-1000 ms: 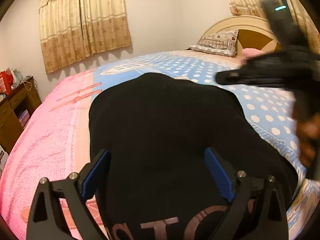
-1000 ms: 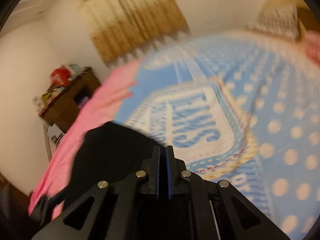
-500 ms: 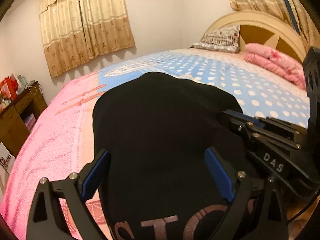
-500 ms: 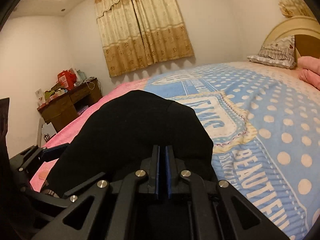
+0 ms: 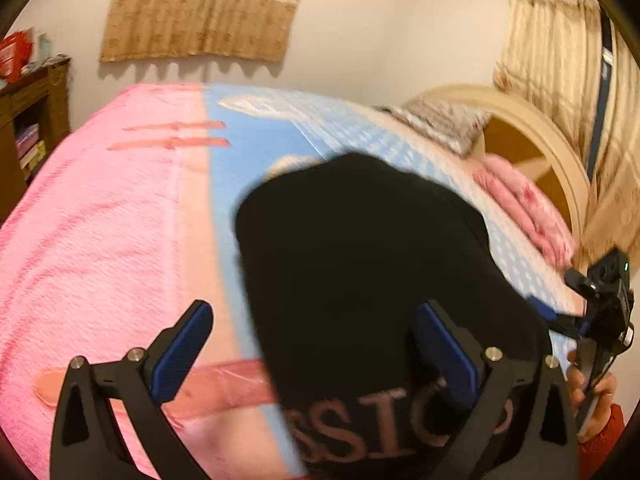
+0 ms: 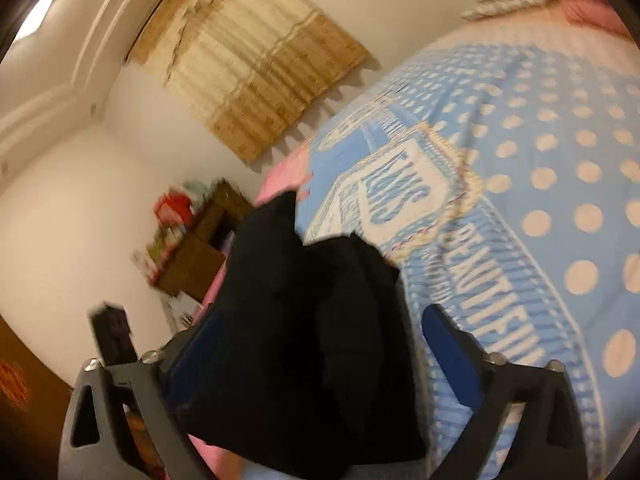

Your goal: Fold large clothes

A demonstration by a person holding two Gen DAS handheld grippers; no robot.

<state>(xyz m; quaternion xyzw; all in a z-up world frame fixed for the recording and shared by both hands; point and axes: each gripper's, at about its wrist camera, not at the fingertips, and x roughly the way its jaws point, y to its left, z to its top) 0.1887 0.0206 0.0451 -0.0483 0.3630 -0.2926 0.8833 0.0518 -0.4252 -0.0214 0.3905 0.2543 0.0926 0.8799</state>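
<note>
While the black garment (image 5: pixel 360 280) lies folded on the bed (image 5: pixel 100 240), I have my left gripper (image 5: pixel 316 352) over its lettered edge, fingers (image 5: pixel 182 350) opening wide, clamping nothing. My right gripper (image 6: pixel 312 360) is at the garment's other side, its fingers (image 6: pixel 448 344) opening too, cloth loose between them.

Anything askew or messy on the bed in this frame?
The black garment with pale lettering lies bunched in uneven folds on the pink-and-blue bedspread, not flat. Otherwise nothing stands out.
</note>
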